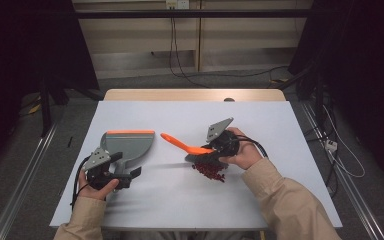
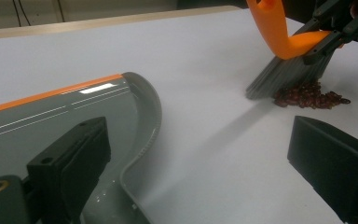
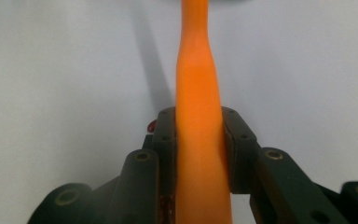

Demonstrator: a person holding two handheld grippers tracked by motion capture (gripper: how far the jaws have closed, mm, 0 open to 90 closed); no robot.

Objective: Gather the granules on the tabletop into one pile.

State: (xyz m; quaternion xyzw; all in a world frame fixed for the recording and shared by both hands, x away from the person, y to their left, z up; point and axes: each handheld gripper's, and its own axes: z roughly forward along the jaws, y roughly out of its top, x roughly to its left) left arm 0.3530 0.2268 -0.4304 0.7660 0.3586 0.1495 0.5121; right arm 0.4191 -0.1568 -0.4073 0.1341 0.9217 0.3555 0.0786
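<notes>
A: What is the right gripper (image 3: 199, 140) doing?
B: Its black jaws are pinched on the smooth orange plastic handle of the small brush (image 1: 187, 147), whose grey bristles (image 2: 286, 74) touch the pile of dark red beans (image 1: 210, 171) on the white table (image 1: 190, 200).
A: Which way does the handle run?
B: Up and toward the grey plastic dustpan with the orange lip (image 1: 127, 145).
A: And the left gripper (image 1: 122, 177)?
B: Spread wide; one jaw is over the dustpan's handle end, gripping nothing.
</notes>
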